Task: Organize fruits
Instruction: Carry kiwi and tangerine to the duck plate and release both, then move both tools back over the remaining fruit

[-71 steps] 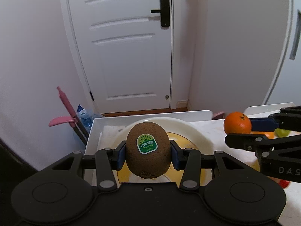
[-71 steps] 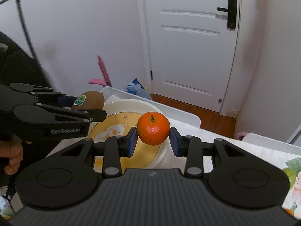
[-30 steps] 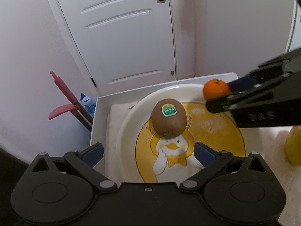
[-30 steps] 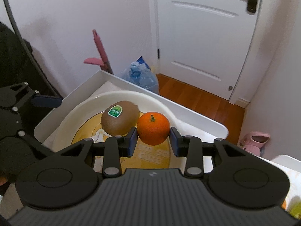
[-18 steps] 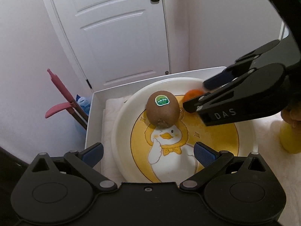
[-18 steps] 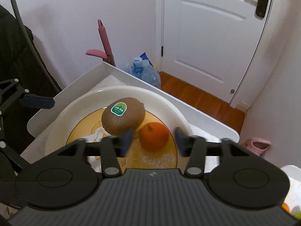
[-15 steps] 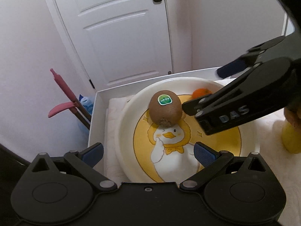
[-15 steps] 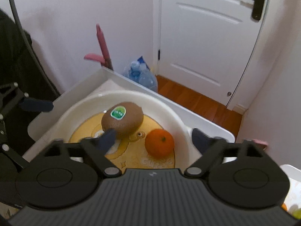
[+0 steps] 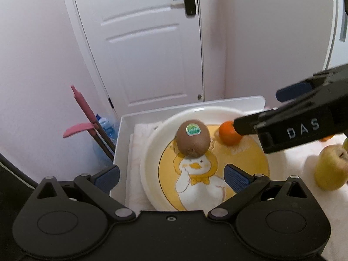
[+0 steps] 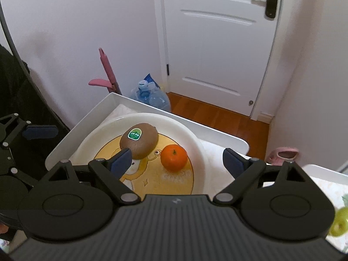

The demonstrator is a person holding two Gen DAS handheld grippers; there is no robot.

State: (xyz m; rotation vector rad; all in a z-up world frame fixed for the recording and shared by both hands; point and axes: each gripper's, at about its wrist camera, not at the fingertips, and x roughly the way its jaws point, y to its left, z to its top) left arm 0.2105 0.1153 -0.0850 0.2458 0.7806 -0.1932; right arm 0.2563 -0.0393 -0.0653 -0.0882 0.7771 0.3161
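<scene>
Both my tools are released: my right tool (image 10: 175, 159), its jaws just opened, grasps nothing, and my left tool (image 9: 171, 177) gapes empty. The fuzzy brown oval kiwi (image 10: 138, 137) and small round orange mandarin (image 10: 174, 157) lie at centre frame on the cream duck-printed plate (image 10: 195, 143). The kiwi's long axis runs lower left to upper right, sticker up. A yellow-green apple (image 9: 331, 169) waits on the bench at right.

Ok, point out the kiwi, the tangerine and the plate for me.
kiwi (image 10: 139, 141), right wrist view, on its brown skin below the sticker.
tangerine (image 10: 174, 157), right wrist view, on the middle of its peel.
plate (image 10: 174, 121), right wrist view, on its white far rim.
</scene>
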